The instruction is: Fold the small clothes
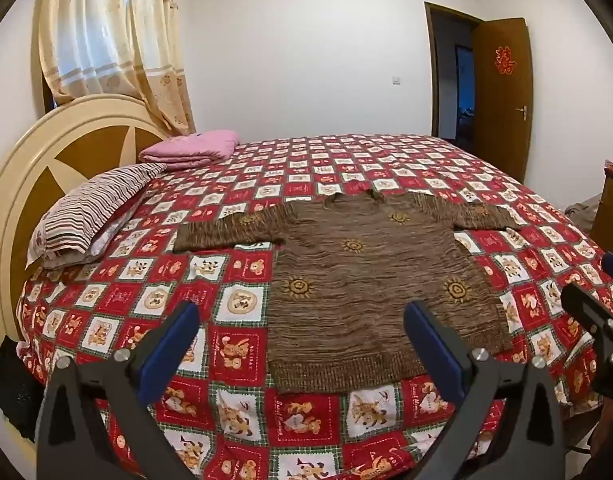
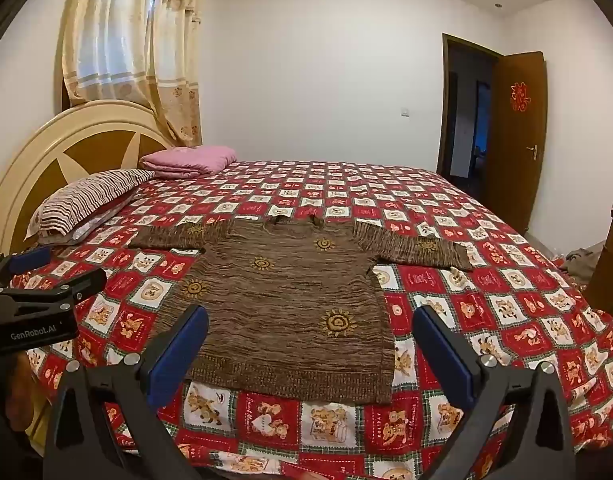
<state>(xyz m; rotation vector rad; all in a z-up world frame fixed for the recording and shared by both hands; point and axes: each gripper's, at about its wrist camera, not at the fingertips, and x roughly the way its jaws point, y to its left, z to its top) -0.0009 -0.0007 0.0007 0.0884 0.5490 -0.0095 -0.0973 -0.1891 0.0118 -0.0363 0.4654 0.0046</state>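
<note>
Sweater (image 1: pixel 370 292) lies flat on the bedspread (image 1: pixel 242 304), near the front edge of the bed, neckline away from the cameras, both sleeves (image 2: pixel 422 250) spread out to the sides. No fold in it yet, so by my read the task is at zero: sleeves in, body folded, all still to do. Left gripper (image 1: pixel 302 344) spread wide, nothing between the fingers, hovering over the hem's left corner. Right gripper (image 2: pixel 310 348) also spread and empty, above the hem's right part. Further back: striped pillow (image 1: pixel 94 208), pink folded blanket (image 1: pixel 190 148), headboard (image 1: pixel 30 168).
</note>
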